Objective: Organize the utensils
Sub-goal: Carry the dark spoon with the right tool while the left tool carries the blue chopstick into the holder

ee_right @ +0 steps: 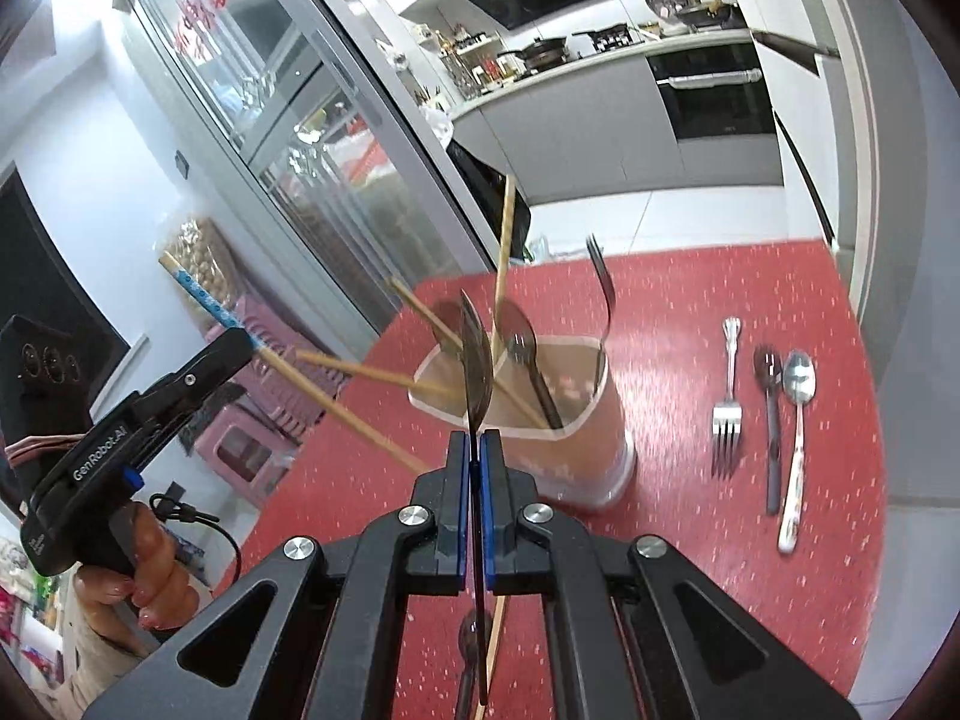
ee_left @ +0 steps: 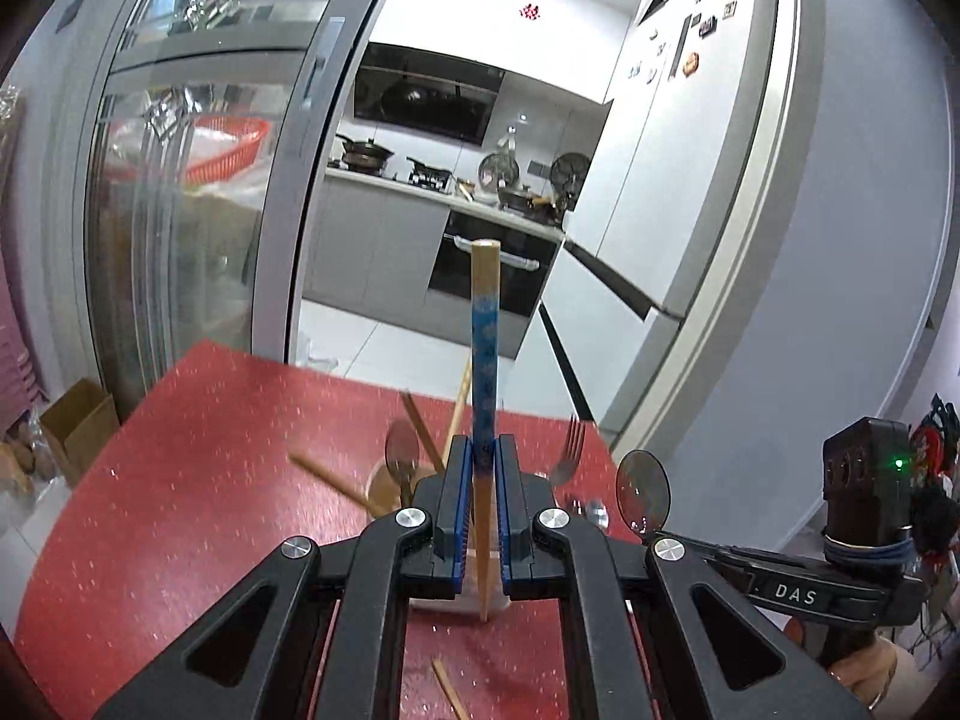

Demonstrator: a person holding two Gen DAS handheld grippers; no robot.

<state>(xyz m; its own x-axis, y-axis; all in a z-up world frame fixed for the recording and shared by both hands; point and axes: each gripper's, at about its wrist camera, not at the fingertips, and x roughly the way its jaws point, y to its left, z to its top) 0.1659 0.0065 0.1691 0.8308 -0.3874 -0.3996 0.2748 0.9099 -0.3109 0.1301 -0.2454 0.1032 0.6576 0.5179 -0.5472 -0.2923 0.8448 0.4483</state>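
Note:
My left gripper (ee_left: 481,450) is shut on a wooden chopstick with a blue patterned band (ee_left: 485,360), held upright above the red table (ee_left: 210,480). It also shows in the right wrist view (ee_right: 240,339), with its chopstick (ee_right: 336,408) angled down toward the holder. My right gripper (ee_right: 475,444) is shut on a dark translucent spoon (ee_right: 477,360), seen edge-on just in front of the brown utensil holder (ee_right: 576,444). That spoon also shows in the left wrist view (ee_left: 642,492). The holder holds chopsticks, a dark spoon and a fork (ee_right: 603,294).
On the table right of the holder lie a fork (ee_right: 727,402), a dark spoon (ee_right: 771,420) and a white-handled metal spoon (ee_right: 795,438). A loose chopstick (ee_left: 450,690) lies near me. The table's far edge faces a kitchen doorway and a glass sliding door.

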